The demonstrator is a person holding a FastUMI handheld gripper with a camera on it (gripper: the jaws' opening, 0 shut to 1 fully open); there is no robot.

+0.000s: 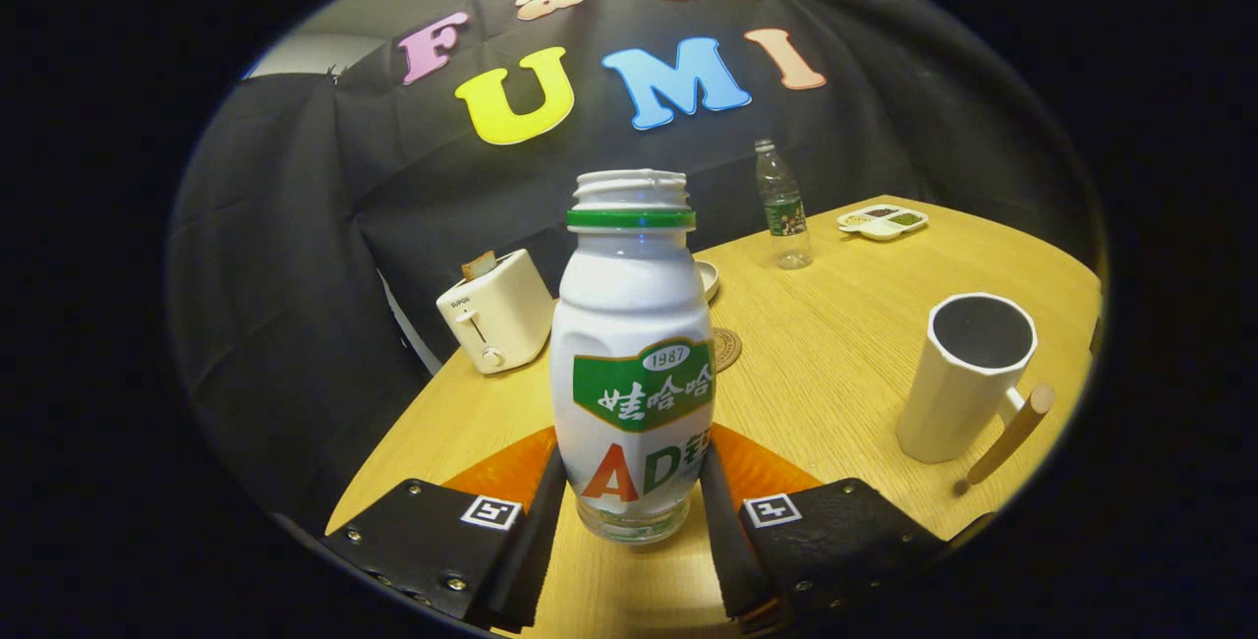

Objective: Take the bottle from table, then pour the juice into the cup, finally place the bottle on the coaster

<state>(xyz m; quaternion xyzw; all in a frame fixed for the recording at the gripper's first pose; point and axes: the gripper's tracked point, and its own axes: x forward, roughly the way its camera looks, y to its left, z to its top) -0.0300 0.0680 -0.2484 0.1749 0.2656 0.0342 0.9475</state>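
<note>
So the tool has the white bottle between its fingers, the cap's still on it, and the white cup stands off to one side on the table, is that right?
Not quite: the cap is off. The gripper view shows the bottle with bare neck threads and an open mouth above its green ring. The rest holds: the tool has the bottle between its fingers, both pressing its lower sides, and the white cup stands off to one side on the table.

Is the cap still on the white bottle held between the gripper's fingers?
No: the white bottle shows a bare threaded neck above its green ring, while the gripper clamps its lower body.
</note>
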